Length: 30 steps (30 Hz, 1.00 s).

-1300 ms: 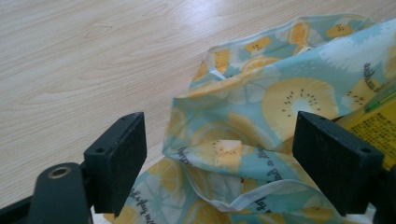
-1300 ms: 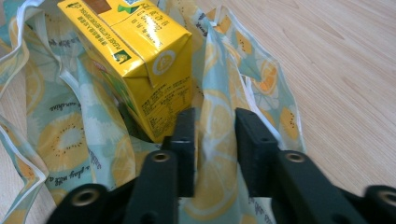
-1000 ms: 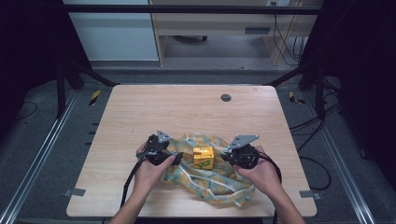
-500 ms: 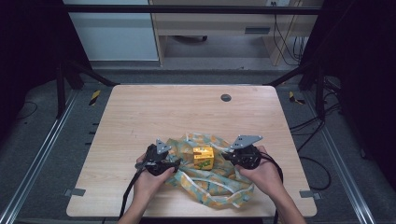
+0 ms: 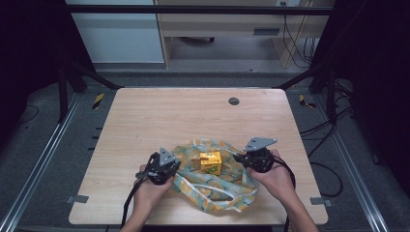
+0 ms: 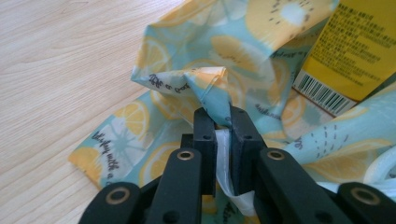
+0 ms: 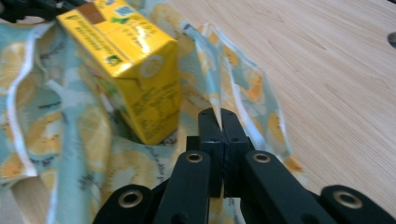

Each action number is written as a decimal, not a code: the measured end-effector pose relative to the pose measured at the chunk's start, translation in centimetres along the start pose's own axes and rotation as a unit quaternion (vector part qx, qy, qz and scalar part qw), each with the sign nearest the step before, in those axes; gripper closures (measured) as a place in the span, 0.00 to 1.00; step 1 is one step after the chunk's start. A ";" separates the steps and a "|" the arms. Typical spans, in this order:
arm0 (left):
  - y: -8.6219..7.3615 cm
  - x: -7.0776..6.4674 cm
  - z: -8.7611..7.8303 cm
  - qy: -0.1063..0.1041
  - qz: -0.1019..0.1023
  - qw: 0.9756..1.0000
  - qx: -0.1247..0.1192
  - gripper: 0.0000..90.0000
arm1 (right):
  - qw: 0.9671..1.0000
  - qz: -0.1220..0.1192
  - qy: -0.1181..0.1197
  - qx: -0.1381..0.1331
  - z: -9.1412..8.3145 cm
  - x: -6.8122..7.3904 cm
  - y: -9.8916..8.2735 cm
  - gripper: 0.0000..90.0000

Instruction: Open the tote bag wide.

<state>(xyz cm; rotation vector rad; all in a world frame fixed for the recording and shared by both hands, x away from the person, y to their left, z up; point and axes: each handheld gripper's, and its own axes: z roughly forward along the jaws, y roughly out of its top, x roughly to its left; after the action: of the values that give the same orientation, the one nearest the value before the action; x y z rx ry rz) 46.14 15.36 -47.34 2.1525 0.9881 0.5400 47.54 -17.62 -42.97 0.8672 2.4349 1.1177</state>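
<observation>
The lemon-print bag [image 5: 212, 186] lies crumpled on the near part of the wooden table [image 5: 159, 116], between the two hands of the person. It is light blue with yellow and orange lemon slices and a white edge. In the middle of it stands a yellow carton [image 5: 211, 162], upright in the high view, with the cloth around its base.

In the left gripper view, a folded corner of the bag [image 6: 205, 84] rises between the two black jaws, and the left gripper [image 6: 219, 122] is closed on it; a white strip of the bag hangs down in the narrow gap between the jaws. The carton [image 6: 355, 51] is just beside this fold, with a barcode on its side.

In the right gripper view, the right gripper [image 7: 220, 122] is also clamped on the bag [image 7: 243, 102]: its jaws are pressed together on a thin raised edge of the cloth. The carton [image 7: 135, 65] stands near, tilted in this view.

In the high view, the left gripper [image 5: 170, 166] is at the left edge of the bag and the right gripper [image 5: 240, 158] at its right edge, each one held in a hand. A small dark round hole [image 5: 234, 101] is in the far part of the table, well apart from the bag.
</observation>
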 end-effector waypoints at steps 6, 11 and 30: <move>0.0 0.3 -0.6 0.016 0.025 1.000 -0.001 0.92 | 1.000 0.023 -0.019 -0.005 0.2 -2.0 -0.8 1.00; -0.1 0.8 -0.8 0.014 0.026 1.000 0.003 0.92 | 0.999 0.042 -0.032 -0.001 0.7 -4.0 -1.7 1.00; -1.2 1.1 0.1 -0.002 0.027 1.000 0.012 0.94 | 0.998 0.055 -0.031 0.015 1.9 -6.0 -4.6 1.00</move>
<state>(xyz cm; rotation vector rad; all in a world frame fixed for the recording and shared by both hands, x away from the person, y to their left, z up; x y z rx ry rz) 46.32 16.70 -48.18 2.2075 0.9400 0.5510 51.31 -22.76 -47.50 1.0408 2.3849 1.0772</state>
